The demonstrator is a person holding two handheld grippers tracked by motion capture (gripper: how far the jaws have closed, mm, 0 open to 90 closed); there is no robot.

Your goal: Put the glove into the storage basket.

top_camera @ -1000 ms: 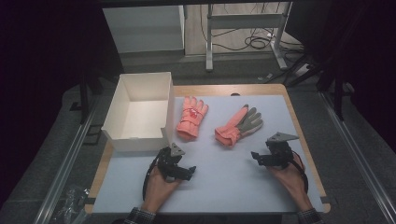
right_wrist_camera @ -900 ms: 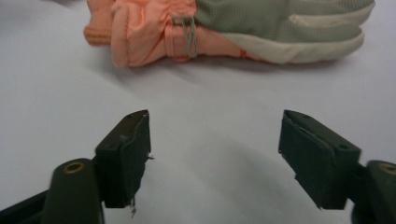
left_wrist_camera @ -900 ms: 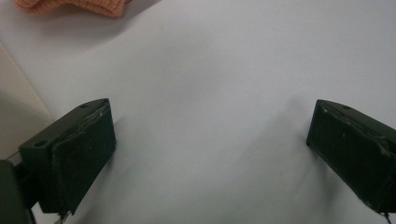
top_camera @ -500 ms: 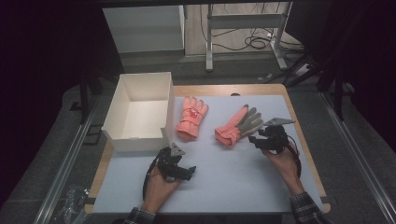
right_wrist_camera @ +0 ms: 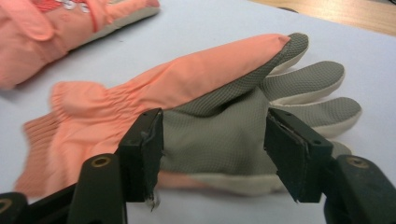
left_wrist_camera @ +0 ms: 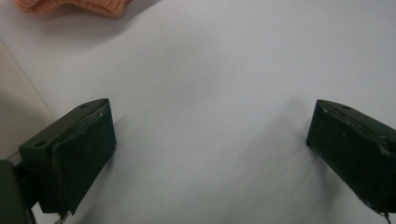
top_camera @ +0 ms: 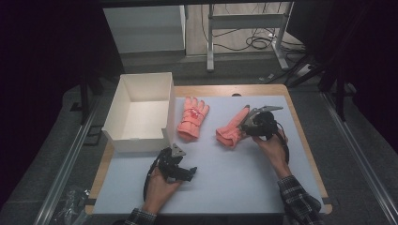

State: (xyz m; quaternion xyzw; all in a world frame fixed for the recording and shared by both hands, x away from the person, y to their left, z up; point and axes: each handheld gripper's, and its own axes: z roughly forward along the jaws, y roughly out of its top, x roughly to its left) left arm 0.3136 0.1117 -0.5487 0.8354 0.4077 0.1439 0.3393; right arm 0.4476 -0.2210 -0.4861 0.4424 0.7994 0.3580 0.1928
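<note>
The desk [top_camera: 244, 187] carries a white box [top_camera: 141, 112], empty, at its left edge. The right glove [right_wrist_camera: 210, 126] lies mid-desk, palm between the right hand-held gripper's [right_wrist_camera: 212, 149] jaws, which have just been opening, unpressed. The left hand-held gripper [left_wrist_camera: 205, 154] is spread over bare desk.

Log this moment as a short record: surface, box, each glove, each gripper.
surface: white mat on a wooden table
box: white box, open top, at the mat's left edge
left glove: orange glove flat beside the box
right glove: orange glove with grey palm lying palm up
left gripper: left gripper open over bare mat
right gripper: right gripper jaws astride the grey palm, just opening, not pressing it
</note>
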